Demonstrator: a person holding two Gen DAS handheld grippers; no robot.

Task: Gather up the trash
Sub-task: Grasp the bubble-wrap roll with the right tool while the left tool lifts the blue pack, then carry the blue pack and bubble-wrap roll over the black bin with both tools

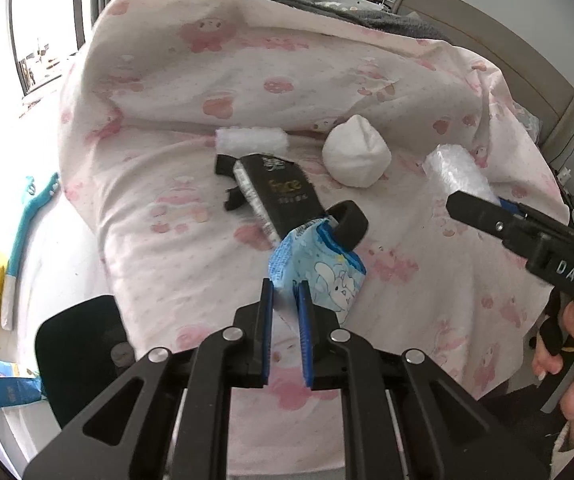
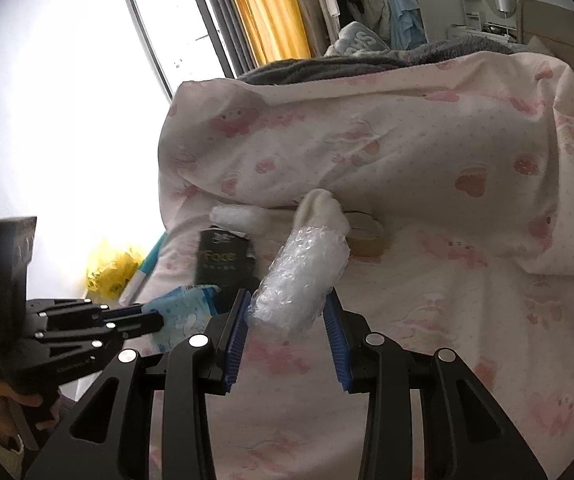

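My left gripper [image 1: 285, 294] is shut on a blue tissue packet [image 1: 319, 266] with a bunny print, held just above the bed; it also shows in the right wrist view [image 2: 185, 308]. My right gripper [image 2: 285, 312] is shut on a roll of bubble wrap [image 2: 301, 276], also seen in the left wrist view [image 1: 459, 176]. On the pink quilt [image 1: 207, 80] lie a black "Face" box [image 1: 279, 190], a white fluffy roll [image 1: 251, 141], a white crumpled wad [image 1: 355, 156] and a black ring [image 1: 347, 222].
A tape roll [image 2: 363, 234] lies behind the bubble wrap. A yellow bag [image 2: 109, 268] and a teal-and-white long item [image 1: 27, 220] lie left of the bed. A black chair [image 1: 79, 352] stands at the bed's near left. A grey blanket [image 2: 367, 62] tops the heaped quilt.
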